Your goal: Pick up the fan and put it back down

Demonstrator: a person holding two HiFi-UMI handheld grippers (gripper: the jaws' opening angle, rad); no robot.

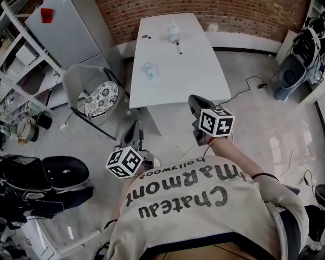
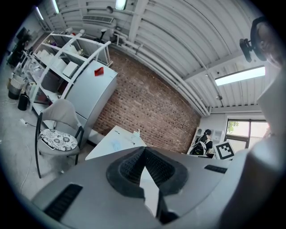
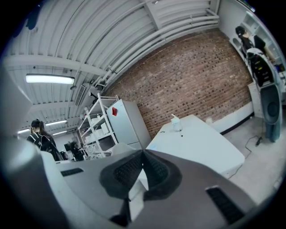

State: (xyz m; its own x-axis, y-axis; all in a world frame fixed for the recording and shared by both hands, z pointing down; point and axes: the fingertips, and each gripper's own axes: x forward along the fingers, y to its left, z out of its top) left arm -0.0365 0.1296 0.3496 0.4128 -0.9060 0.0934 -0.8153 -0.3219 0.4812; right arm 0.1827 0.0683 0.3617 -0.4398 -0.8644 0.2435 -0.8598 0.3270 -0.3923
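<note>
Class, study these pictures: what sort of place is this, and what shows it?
Probably a workshop or lab: a bare brick wall, open metal shelving crowded with gear, and cables trailing over the floor.

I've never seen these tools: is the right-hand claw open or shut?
Shut and empty: the right gripper shows its jaws meeting at the tips, with nothing between them.

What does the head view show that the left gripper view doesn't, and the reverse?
Head view only: both grippers from above, left gripper and right gripper, short of the white table, the person's printed shirt, and a pen on the table.
Left gripper view only: its jaws together with nothing between, the ceiling light, a window, a distant person.
Both: the table with a small white item, probably the fan, at its far end, chair with patterned cushion, brick wall, white fridge.
</note>
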